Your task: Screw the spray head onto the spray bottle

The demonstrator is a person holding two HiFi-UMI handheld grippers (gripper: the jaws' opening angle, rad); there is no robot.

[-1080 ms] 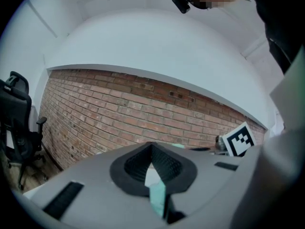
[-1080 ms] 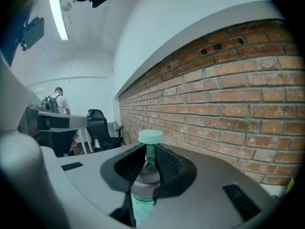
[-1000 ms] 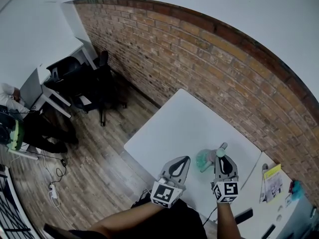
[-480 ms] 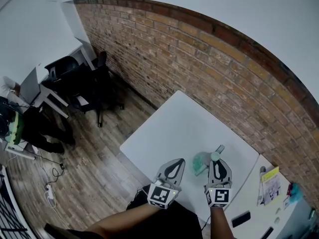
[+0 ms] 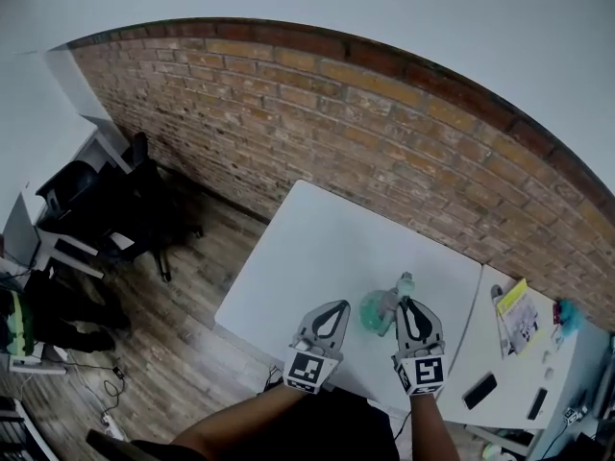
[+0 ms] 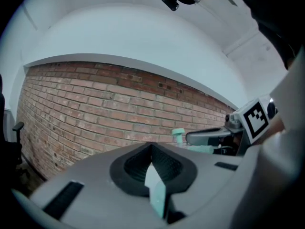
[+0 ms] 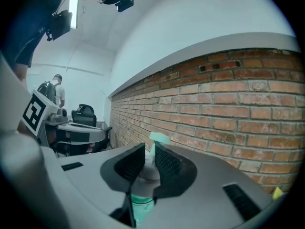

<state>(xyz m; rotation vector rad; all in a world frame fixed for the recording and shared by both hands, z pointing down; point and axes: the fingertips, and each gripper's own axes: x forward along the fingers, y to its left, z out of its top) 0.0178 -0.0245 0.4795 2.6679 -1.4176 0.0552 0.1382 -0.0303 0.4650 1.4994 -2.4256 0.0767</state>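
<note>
Left tongs (image 5: 332,308): low centre of the head view, over the near edge of the white table (image 5: 317,238). In the left gripper view the pads meet with no gap. They are closed on themselves and hold nothing.

Right tongs (image 5: 411,303): just to the right of the left pair, tips side by side with them but apart. In the right gripper view the jaws stand a narrow way apart, and the pads press on the pale collar at the neck of the spray bottle (image 7: 142,208).

Spray bottle: the teal body hangs below the pads. In the head view it lies between the two pairs of tongs, lower centre of frame. I can't tell whether its base rests on the table.

Spray head (image 7: 159,138): pale teal, sits on top of the bottle and pokes up above my right pads. From the left gripper view it shows at centre right, against the brick wall (image 6: 95,109).

Surroundings, head view:
- The brick wall runs across the upper frame behind the table.
- A second table (image 5: 519,373) touches the first at lower right and carries a yellow booklet (image 5: 519,310) and a dark phone (image 5: 479,390).
- Black chairs (image 5: 106,200) stand at left on a wooden floor (image 5: 163,305).
</note>
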